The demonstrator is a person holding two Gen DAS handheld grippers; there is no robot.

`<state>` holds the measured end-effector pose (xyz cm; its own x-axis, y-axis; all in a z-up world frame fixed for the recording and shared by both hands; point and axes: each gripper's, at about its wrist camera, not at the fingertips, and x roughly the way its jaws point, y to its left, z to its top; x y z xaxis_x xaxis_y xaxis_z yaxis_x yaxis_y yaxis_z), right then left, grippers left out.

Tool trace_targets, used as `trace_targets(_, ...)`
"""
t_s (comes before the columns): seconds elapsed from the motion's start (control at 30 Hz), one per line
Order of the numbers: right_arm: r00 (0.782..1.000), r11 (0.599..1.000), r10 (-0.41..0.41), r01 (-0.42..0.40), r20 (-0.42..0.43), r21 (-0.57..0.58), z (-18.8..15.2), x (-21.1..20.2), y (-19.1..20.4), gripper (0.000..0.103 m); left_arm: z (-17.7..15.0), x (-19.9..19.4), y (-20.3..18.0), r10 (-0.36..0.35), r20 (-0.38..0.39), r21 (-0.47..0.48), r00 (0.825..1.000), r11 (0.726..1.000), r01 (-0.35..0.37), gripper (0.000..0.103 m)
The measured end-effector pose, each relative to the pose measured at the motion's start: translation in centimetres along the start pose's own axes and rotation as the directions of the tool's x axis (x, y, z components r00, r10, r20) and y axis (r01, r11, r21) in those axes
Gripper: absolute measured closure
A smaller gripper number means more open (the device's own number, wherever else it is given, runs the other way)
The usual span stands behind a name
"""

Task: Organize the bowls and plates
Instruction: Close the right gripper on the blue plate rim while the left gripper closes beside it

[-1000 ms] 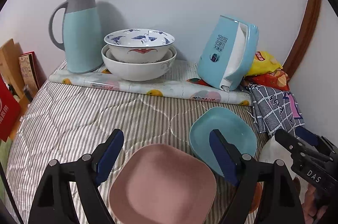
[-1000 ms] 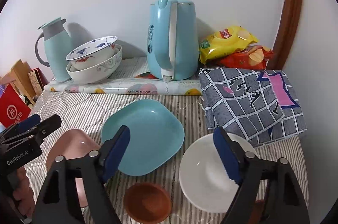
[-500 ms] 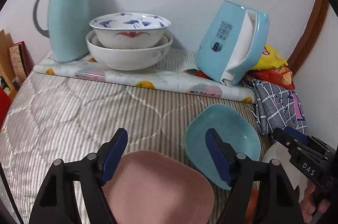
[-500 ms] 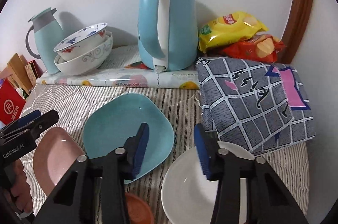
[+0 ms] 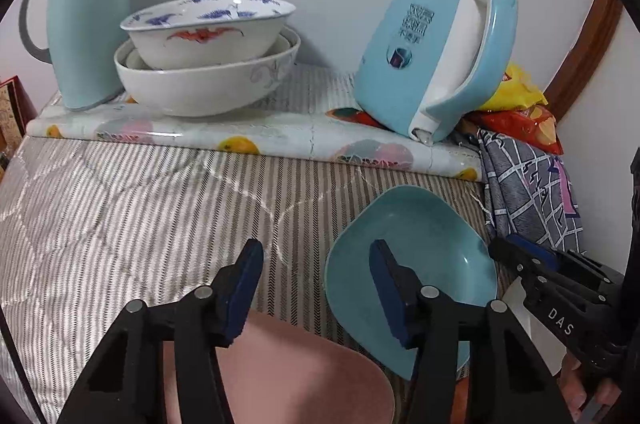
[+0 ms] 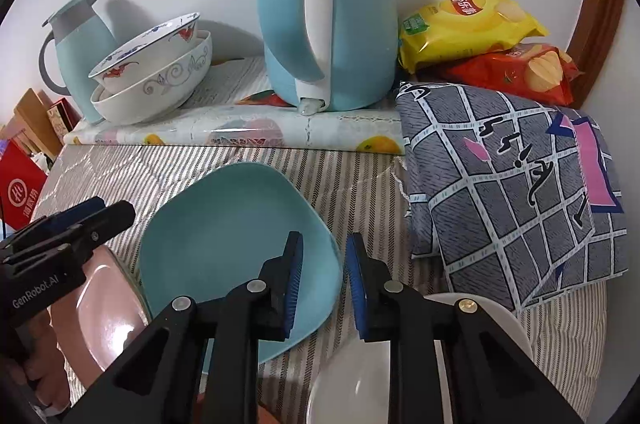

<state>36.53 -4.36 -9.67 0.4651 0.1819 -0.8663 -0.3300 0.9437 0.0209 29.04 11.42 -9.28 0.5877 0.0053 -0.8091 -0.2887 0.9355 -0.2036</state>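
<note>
Both hand-held grippers lower (jaws closing), two plates (image 6: pixel 224 236), two stacked bowls (image 5: pixel 208 64)

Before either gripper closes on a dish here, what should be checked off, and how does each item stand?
1. Left gripper lined up over pink plate rim: ok; jaws have just been closing, nothing pinched.
2. Right gripper over white bowl rim: ok; jaws have just been closing, a gap remains.
3. Teal plate free of both grippers: ok.
4. Pads touching either rim: cannot tell.
5. Stacked bowls at the back undisturbed: ok.
</note>
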Motion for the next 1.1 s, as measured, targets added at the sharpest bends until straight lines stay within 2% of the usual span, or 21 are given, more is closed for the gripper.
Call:
trace_targets(0.37,0.998,0.999,-0.011,0.009,-0.058,-0.039,0.4,2.3,0.4,0.086,0.0,2.0,-0.1,-0.011,-0.043,-0.002,0.999,1.0,0.011,0.065)
trace_targets(0.6,0.997,0.997,-0.031,0.027,-0.069,-0.069,0.5,2.9,0.7,0.086,-0.3,3.2,-0.5,-0.023,-0.071,0.017,0.997,1.0,0.024,0.082)
trace_targets(0.77,0.995,0.995,-0.063,0.057,-0.075,-0.079,0.6,2.9,0.6,0.086,-0.4,3.6,-0.6,-0.028,-0.078,0.02,0.997,0.999,0.029,0.084)
trace_targets(1.03,0.992,0.993,-0.068,0.056,-0.11,-0.108,0.4,3.8,1.0,0.086,-0.4,4.0,-0.5,-0.036,-0.079,0.013,0.996,0.999,0.037,0.093)
trace_targets(1.1,0.992,0.992,-0.073,0.062,-0.1,-0.11,0.6,3.8,1.2,0.092,-0.4,4.0,-0.6,-0.014,-0.067,0.03,0.998,0.999,0.016,0.096)
